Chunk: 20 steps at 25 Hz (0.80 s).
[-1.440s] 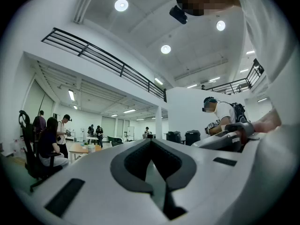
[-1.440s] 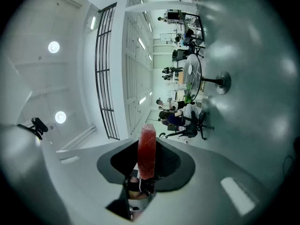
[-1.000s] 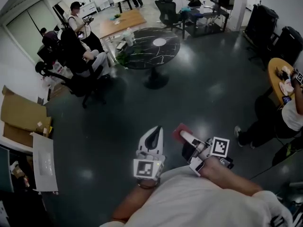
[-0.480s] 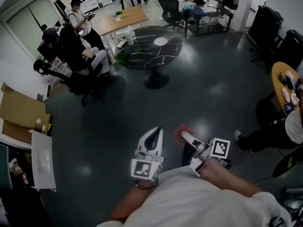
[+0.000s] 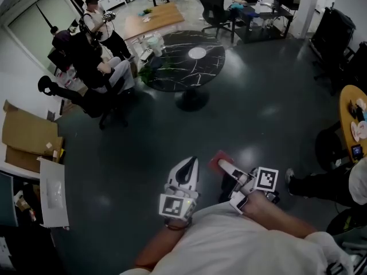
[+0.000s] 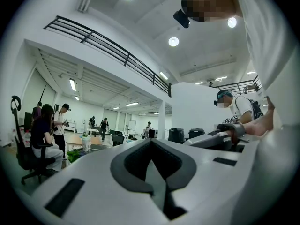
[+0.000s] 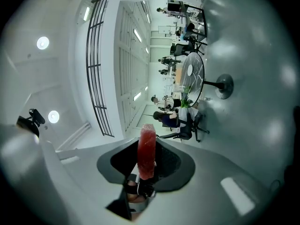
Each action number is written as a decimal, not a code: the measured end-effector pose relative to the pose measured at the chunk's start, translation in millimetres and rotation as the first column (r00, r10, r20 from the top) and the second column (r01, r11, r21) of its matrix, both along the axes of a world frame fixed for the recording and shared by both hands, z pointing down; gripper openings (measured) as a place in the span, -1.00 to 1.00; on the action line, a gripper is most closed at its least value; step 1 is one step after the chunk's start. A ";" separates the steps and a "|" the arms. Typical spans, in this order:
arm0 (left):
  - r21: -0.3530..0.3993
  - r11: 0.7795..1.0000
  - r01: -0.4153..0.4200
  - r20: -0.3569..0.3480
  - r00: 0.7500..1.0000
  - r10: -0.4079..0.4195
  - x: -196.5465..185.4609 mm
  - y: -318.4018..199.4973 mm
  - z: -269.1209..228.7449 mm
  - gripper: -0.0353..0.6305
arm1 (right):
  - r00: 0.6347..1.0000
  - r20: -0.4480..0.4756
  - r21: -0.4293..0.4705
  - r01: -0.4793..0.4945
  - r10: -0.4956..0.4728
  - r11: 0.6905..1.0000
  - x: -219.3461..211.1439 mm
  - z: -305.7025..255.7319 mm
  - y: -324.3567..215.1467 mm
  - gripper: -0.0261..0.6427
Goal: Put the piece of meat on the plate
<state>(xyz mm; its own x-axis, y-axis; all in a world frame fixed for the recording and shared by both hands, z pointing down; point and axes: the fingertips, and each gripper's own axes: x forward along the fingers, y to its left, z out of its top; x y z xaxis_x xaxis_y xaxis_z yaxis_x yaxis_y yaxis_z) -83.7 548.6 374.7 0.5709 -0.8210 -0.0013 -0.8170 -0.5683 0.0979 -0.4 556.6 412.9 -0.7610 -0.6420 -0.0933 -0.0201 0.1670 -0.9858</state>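
Dark office floor (image 5: 258,113), round black marble counter (image 5: 172,73) and white plate (image 5: 196,52) now closer, so mid-carry: right gripper (image 5: 222,165) clamps the red meat slab (image 7: 146,149), left gripper (image 5: 189,160) closed, empty.

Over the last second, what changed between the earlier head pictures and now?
The head view moved forward: the black table and its white plate sit a little nearer, and the orange table slid toward the right edge. Unchanged: right gripper shut on the meat, left gripper shut, empty.
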 end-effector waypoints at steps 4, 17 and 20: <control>-0.015 1.000 0.010 0.006 1.000 -0.010 26.7 -51.0 -3.6 -0.88 | 1.000 -0.004 0.003 0.031 -0.031 1.000 25.4 -6.4 -53.1 -0.65; 0.006 0.996 0.089 -0.022 0.996 -0.089 71.0 -176.5 -14.9 -0.88 | 0.996 0.005 -0.004 0.086 -0.086 0.996 75.1 -14.4 -176.0 -0.65; 0.011 0.997 0.078 -0.027 0.997 -0.078 71.3 -209.9 -10.5 -0.88 | 0.997 0.000 -0.006 0.082 -0.082 0.997 73.8 -9.8 -203.0 -0.65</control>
<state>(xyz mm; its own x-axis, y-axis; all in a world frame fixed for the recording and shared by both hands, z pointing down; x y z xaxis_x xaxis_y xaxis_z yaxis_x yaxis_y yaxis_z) -12.5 338.7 364.2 0.5048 -0.8629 -0.0258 -0.8561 -0.5042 0.1130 73.4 353.5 403.1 -0.8111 -0.5780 -0.0896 -0.0068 0.1625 -0.9867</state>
